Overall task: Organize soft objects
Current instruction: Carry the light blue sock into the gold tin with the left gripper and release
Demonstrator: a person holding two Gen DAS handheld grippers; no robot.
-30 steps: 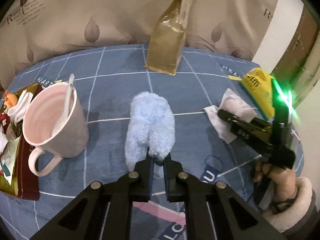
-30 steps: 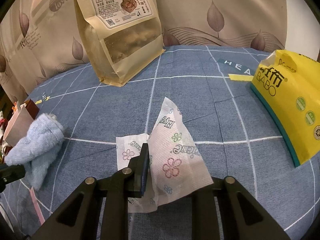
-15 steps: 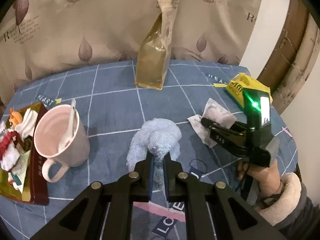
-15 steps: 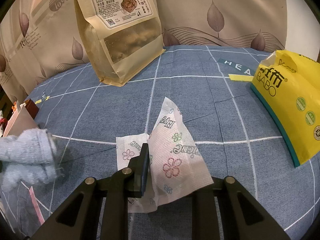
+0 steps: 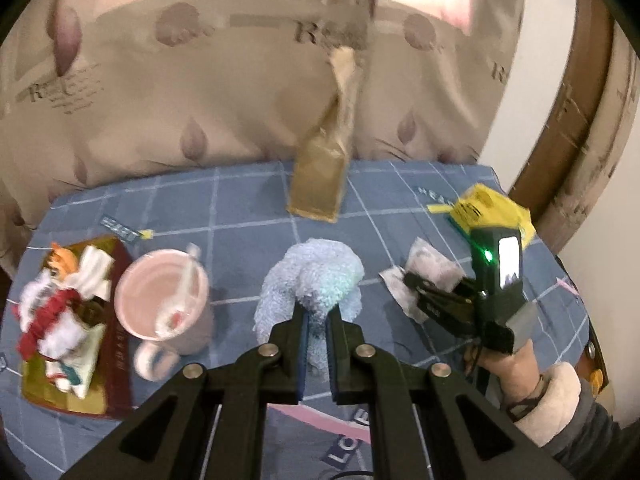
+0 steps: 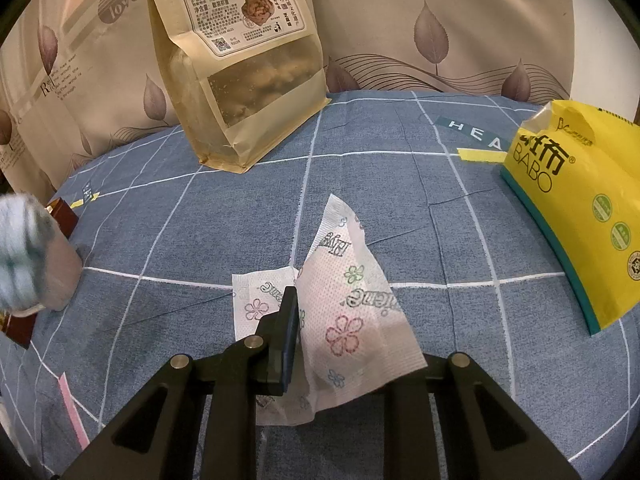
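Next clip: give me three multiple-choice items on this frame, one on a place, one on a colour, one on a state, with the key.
1. Where is the pink mug?
A. between the red box and the blue towel
B. behind the brown snack bag
C. on the yellow pack

2. What colour is the tissue pack?
A. green
B. yellow
C. white

3. What does the right tool hold?
A. nothing
B. a spoon
C. a printed paper napkin

Key: 1 A, the mug stands between the red box and the blue towel, which the left tool grips. 2 B, its wrapper is yellow. 3 C, the printed paper napkin is pinched between its fingers.
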